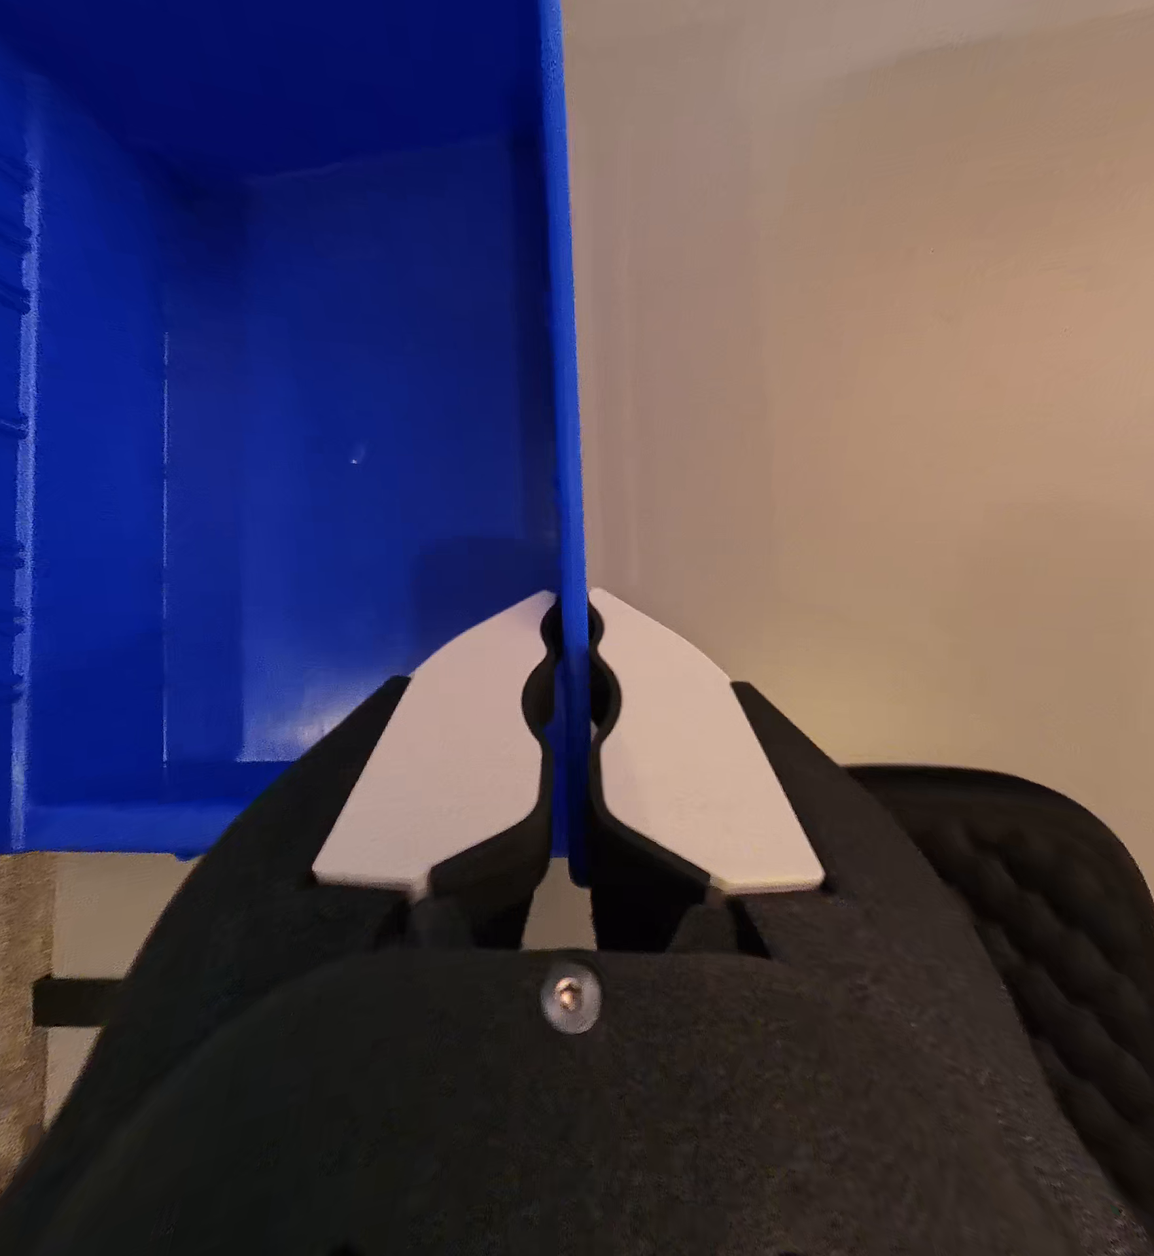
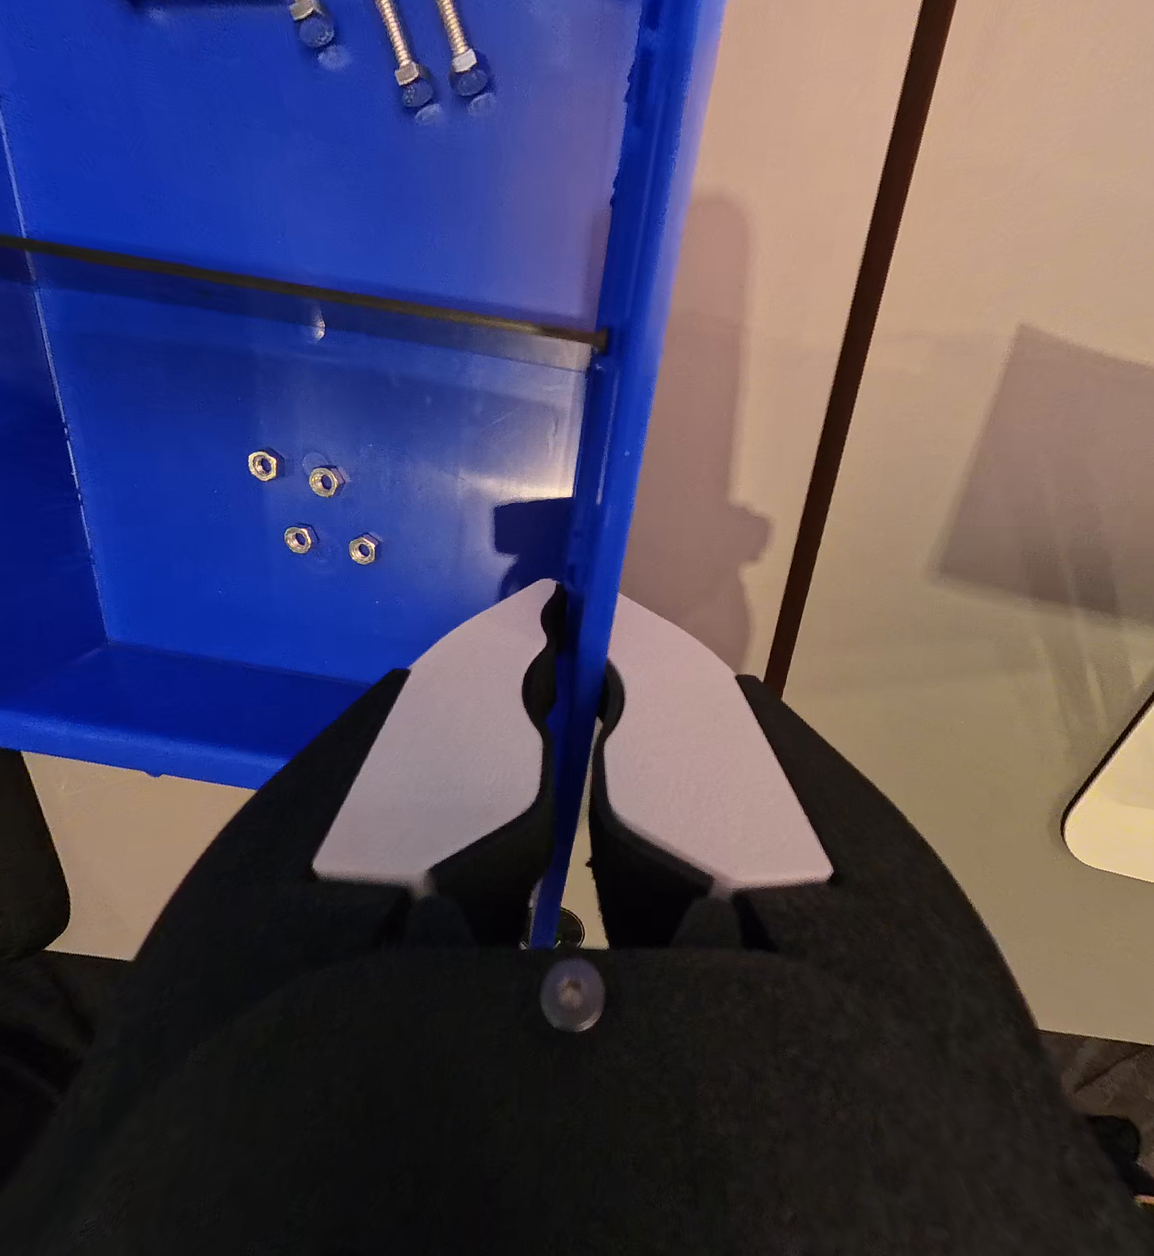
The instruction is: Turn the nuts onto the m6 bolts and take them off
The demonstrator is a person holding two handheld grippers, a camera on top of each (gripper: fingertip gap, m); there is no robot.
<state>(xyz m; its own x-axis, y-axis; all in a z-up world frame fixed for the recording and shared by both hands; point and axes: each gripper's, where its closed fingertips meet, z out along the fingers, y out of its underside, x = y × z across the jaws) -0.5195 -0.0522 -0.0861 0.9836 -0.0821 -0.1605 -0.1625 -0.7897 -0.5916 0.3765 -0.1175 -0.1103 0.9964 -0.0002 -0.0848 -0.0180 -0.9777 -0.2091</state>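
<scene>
My left gripper (image 1: 572,598) is shut on the thin right wall (image 1: 564,408) of a blue bin; both pads press on it, and the part of the bin in this view holds nothing I can see. My right gripper (image 2: 584,591) is shut on the right wall (image 2: 628,380) of a blue bin with a dark divider (image 2: 289,285) across it. Several small hex nuts (image 2: 312,506) lie loose on the floor of the near compartment. Several bolts (image 2: 404,47) lie in the far compartment at the top edge. Neither view shows the other gripper.
The bins rest on a pale tabletop (image 1: 900,408). A dark seam (image 2: 853,380) runs along the table right of the right-hand bin. A white tray corner (image 2: 1145,802) shows at the right edge. Black padded objects lie at the near table edge (image 1: 1050,917). My right fingertips sit around 90 cm from my left ones.
</scene>
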